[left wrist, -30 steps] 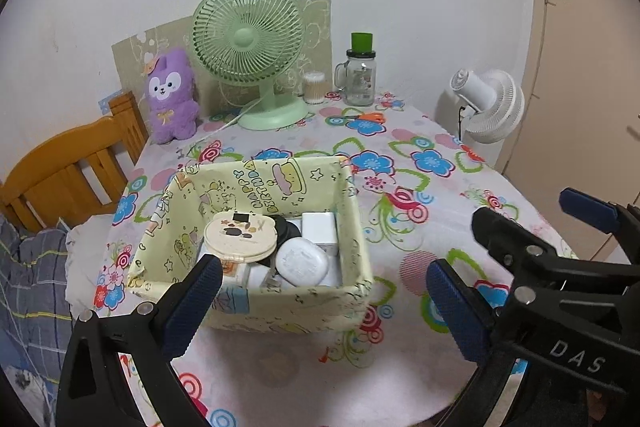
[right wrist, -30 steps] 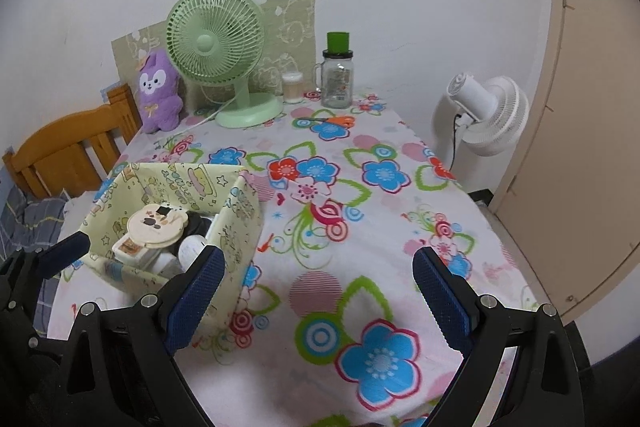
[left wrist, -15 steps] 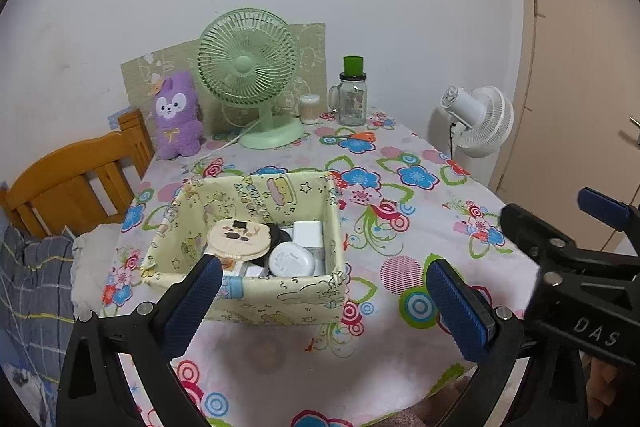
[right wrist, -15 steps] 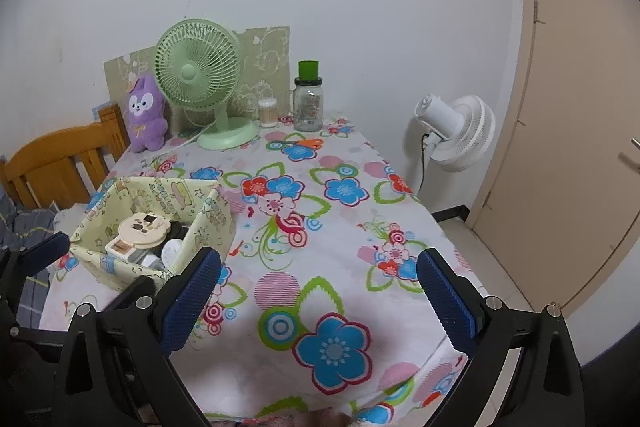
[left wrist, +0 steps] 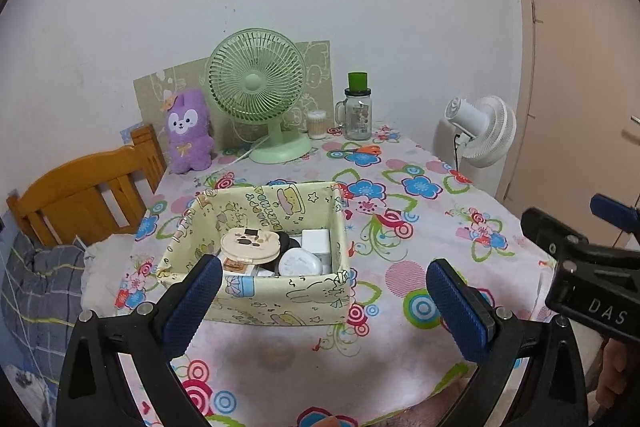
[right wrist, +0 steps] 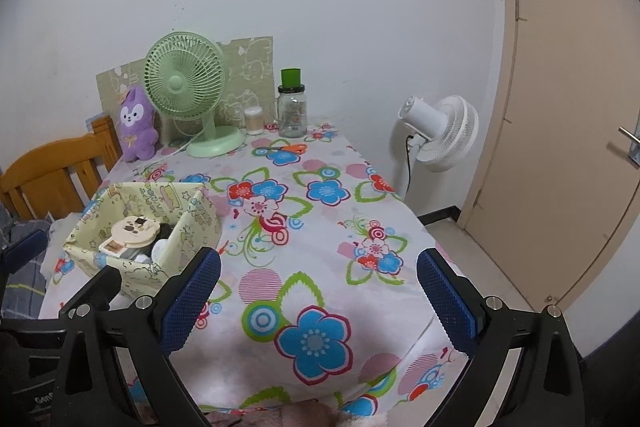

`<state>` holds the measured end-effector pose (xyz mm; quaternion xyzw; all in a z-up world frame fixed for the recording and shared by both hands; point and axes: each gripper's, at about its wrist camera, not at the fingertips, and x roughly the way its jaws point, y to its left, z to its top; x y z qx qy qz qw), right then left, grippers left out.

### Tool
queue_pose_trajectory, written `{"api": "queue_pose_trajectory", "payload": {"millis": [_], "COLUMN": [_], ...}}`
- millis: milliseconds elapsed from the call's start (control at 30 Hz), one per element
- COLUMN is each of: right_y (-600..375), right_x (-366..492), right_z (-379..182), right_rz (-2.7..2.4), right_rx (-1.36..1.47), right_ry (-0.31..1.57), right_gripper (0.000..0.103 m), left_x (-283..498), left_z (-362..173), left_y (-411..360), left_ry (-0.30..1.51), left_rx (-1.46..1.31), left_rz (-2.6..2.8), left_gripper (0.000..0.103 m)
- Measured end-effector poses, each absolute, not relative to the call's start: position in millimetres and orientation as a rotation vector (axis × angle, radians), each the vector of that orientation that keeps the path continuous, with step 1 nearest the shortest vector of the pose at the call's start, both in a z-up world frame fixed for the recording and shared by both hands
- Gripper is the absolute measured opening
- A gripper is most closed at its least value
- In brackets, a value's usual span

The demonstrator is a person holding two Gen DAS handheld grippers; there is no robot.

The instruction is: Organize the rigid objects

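Note:
A pale yellow fabric basket (left wrist: 280, 297) (right wrist: 192, 227) with cartoon prints sits on the flowered tablecloth. Inside lie a round beige case (left wrist: 250, 245) (right wrist: 134, 229), a white oval case (left wrist: 300, 263), a white box (left wrist: 316, 241) and a dark item. My left gripper (left wrist: 324, 311) is open and empty, held back from the basket above the table's near edge. My right gripper (right wrist: 318, 303) is also open and empty, over the near edge to the basket's right. Its black frame (left wrist: 588, 267) shows at the right of the left wrist view.
At the far end of the table stand a green desk fan (left wrist: 258, 103) (right wrist: 188, 95), a purple plush (left wrist: 188, 137), a glass jar with a green lid (left wrist: 357, 111) and a small cotton-swab pot (left wrist: 317, 125). A wooden chair (left wrist: 80, 195) is left; a white floor fan (right wrist: 438, 133) and door (right wrist: 568, 107) right.
Both grippers have pulled back and up from the table, so the basket looks smaller and farther. Both stay open and empty. The basket has not moved.

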<state>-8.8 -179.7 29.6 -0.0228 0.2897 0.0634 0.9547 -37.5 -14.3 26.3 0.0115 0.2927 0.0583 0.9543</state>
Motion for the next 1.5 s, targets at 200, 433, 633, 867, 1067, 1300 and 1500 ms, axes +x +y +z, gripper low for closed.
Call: {"api": "queue_pose_trajectory", "payload": {"millis": [200,433,633,867,1067,1300,1500], "right_y": [-180,-179,-178,-176,-176,-174,-176], "right_x": [-2,6,8,12,15,17,16], "right_z": [25,26,27,26,23,22,21], "right_rz": [0.121,0.122,0.122,0.113,0.128,0.136,0.137], "right_rx": [-0.065,-0.054,-0.054,-0.061,-0.033,-0.031,-0.018], "right_ry": [0.589,0.568,0.554,0.555,0.566,0.559,0.562], "right_gripper": [0.100,0.100,0.100,0.100,0.100,0.100,0.100], "left_x": [-29,-21,-19,-13,-15,-15,-15], "left_z": [28,29,30,27,28,28,28], "left_y": [-12,-12,-11,-8,-7,-5,-5], "left_ry": [0.596,0.584,0.573,0.585,0.573,0.568,0.564], "left_rx": [-0.011,-0.025,-0.027,-0.038,-0.039,-0.037,-0.037], "left_rz": [0.096,0.096,0.102,0.097,0.103,0.111,0.111], "left_gripper": [0.103,0.103,0.103,0.103,0.103,0.103,0.103]}}
